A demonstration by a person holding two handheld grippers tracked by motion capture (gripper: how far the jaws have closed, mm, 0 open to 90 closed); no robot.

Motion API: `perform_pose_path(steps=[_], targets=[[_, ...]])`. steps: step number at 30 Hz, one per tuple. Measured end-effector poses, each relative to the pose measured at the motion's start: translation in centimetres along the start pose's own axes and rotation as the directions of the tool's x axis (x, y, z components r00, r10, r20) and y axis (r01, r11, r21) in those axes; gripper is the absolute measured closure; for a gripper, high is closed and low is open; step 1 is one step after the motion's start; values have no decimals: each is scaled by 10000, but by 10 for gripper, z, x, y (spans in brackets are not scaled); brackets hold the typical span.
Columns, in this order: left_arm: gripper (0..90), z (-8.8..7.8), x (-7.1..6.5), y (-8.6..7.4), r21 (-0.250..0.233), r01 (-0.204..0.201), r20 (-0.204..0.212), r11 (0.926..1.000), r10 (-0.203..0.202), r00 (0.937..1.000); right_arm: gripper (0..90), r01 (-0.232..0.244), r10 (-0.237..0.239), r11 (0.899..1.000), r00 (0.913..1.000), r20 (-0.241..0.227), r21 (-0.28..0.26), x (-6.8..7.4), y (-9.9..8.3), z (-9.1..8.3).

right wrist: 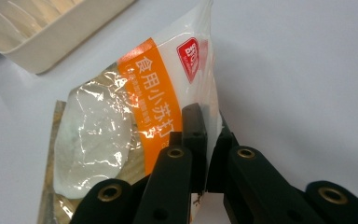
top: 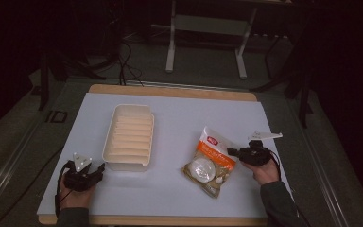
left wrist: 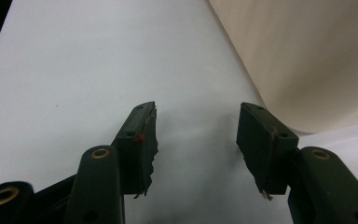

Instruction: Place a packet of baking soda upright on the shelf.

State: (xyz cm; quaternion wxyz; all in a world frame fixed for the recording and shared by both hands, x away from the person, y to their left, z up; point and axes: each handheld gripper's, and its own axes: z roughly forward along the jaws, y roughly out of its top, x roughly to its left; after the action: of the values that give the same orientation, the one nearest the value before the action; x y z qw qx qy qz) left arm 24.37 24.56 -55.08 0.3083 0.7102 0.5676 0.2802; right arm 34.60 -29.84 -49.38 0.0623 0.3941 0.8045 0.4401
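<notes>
Here the right gripper (right wrist: 208, 140) clenches a glossy orange-and-white packet (right wrist: 135, 116) of white powder; left gripper (left wrist: 196, 135) fingers released.

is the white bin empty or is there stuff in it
Empty: the high view shows the white bin holding nothing but its own ribbed floor; the packet lies outside it on the table.

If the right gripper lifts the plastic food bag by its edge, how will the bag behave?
The bag will probably sag, since its thin crinkled film looks floppy. The white contents visible through the clear window may shift toward the low end. The glossy film looks slippery, so the right gripper, whose fingers pinch only the edge, might lose it.
</notes>
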Motion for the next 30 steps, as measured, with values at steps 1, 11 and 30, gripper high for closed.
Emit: perform_pose_path(steps=[1,11,30], targets=[[474,0,0,0,3,-8,0,10000,8,10000,900,148,-148,9999,9999,-19,-32,3,4,-2],[474,0,0,0,4,-7,7,10000,7,10000,900,364,-381,9986,9984,-426,-383,16,18,-7],[474,0,0,0,22,-25,13,10000,25,10000,900,1145,-1211,9918,9843,-1288,-571,47,47,-9]])
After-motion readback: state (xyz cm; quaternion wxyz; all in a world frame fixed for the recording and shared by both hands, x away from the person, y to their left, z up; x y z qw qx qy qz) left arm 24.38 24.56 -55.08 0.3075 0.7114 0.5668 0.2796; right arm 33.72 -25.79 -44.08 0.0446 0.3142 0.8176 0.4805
